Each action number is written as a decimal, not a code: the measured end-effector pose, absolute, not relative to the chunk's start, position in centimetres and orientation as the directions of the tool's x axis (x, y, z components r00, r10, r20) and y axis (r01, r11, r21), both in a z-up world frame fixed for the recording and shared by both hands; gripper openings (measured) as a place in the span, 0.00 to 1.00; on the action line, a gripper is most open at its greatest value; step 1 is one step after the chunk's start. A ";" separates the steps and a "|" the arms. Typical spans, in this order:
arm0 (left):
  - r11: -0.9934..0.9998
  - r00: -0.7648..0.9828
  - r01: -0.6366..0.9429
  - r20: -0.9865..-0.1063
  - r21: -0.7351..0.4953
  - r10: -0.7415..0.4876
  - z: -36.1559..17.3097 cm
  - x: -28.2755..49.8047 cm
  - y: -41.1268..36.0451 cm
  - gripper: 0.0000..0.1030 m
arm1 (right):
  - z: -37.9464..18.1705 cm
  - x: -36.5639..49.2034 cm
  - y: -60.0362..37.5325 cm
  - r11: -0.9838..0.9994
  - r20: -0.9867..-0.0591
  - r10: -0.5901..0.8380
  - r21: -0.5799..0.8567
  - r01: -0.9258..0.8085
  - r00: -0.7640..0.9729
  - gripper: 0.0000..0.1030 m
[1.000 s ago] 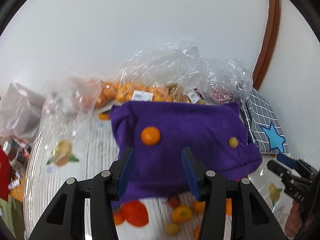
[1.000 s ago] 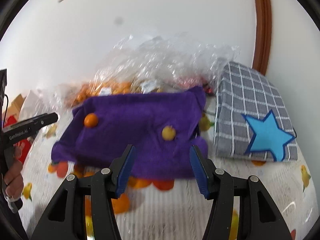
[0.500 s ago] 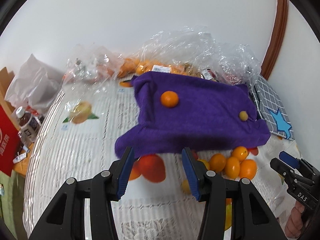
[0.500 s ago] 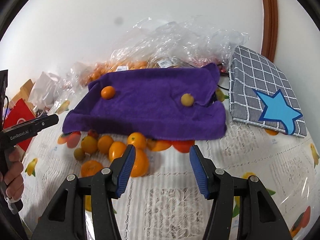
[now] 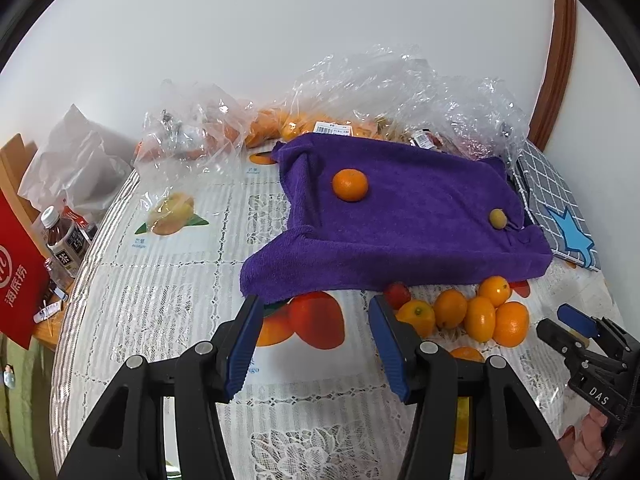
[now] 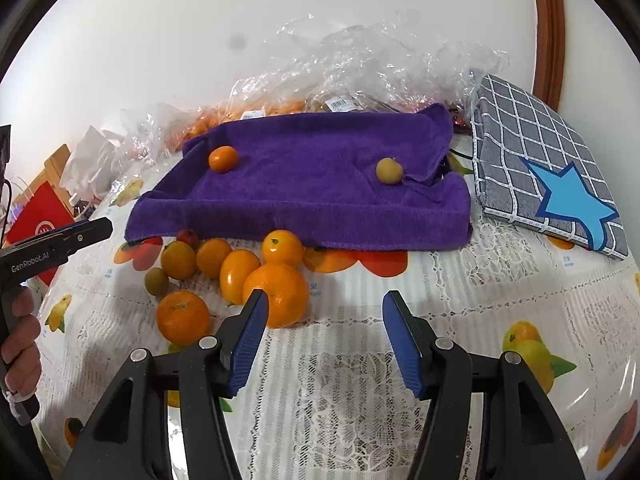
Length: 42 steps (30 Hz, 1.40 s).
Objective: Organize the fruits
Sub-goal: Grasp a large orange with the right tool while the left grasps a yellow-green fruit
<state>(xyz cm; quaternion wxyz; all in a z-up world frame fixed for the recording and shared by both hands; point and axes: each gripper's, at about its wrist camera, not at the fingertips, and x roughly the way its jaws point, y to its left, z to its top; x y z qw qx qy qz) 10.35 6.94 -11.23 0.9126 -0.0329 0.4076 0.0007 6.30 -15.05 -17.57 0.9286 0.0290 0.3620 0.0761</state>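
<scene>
Both claws are empty. The left gripper (image 5: 316,312) has its jaws apart with nothing between them but bare tablecloth; they have just been opening. The right gripper (image 6: 322,308) likewise stands with its jaws apart and clamps nothing. The fruit to be organized lies in a loose cluster of oranges (image 6: 240,268) on the lace tablecloth (image 6: 500,288), just in front of the near edge of the purple towel (image 6: 304,184). Relative to the right gripper, the cluster sits ahead and to the left: the largest orange (image 6: 280,292) shows just past the left fingertip, while the lane between the fingers opens onto bare cloth. Relative to the left gripper, the same cluster (image 5: 472,312) lies ahead and to the right, beyond the right fingertip and somewhat further off. Judged from this, the right hand is the nearer one, and needs only a short shift leftward to bring the large orange between its fingers. The cluster's long axis runs across both views, roughly along the towel's edge. Two pieces already rest on the towel, well beyond either claw: a small mandarin (image 6: 223,159) toward the left and a yellowish round fruit (image 6: 389,170) toward the right.
</scene>
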 end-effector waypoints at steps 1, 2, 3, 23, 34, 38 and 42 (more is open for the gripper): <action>0.998 0.666 -0.031 -0.746 -0.059 -0.024 -11.4 10.5 7.0 0.51 | -17.7 6.4 -15.1 0.987 -0.668 0.161 0.108 -0.119 0.727 0.54; 0.998 0.662 -0.033 -0.749 -0.062 -0.024 -11.7 10.7 7.2 0.51 | -17.8 6.5 -15.1 0.987 -0.669 0.161 0.108 -0.120 0.726 0.51; 0.997 0.657 -0.038 -0.754 -0.068 -0.026 -12.0 10.9 7.5 0.51 | -17.8 6.6 -15.1 0.987 -0.671 0.162 0.108 -0.120 0.724 0.49; 0.988 0.614 -0.054 -0.785 -0.142 -0.079 -14.9 12.0 9.6 0.51 | -19.9 9.5 -11.6 0.945 -0.716 0.318 0.184 -0.271 0.621 0.49; 0.966 0.602 0.091 -0.759 -0.243 -0.248 -14.8 10.9 6.9 0.51 | -19.8 8.3 -13.7 0.950 -0.689 0.310 0.196 -0.244 0.655 0.40; 0.956 0.585 0.135 -0.757 -0.262 -0.290 -14.9 10.6 5.3 0.51 | -19.6 7.2 -15.8 0.960 -0.683 0.280 0.180 -0.216 0.674 0.40; 0.957 0.563 0.153 -0.774 -0.247 -0.290 -15.5 10.7 3.9 0.49 | -19.7 6.6 -17.1 0.957 -0.680 0.291 0.193 -0.219 0.673 0.39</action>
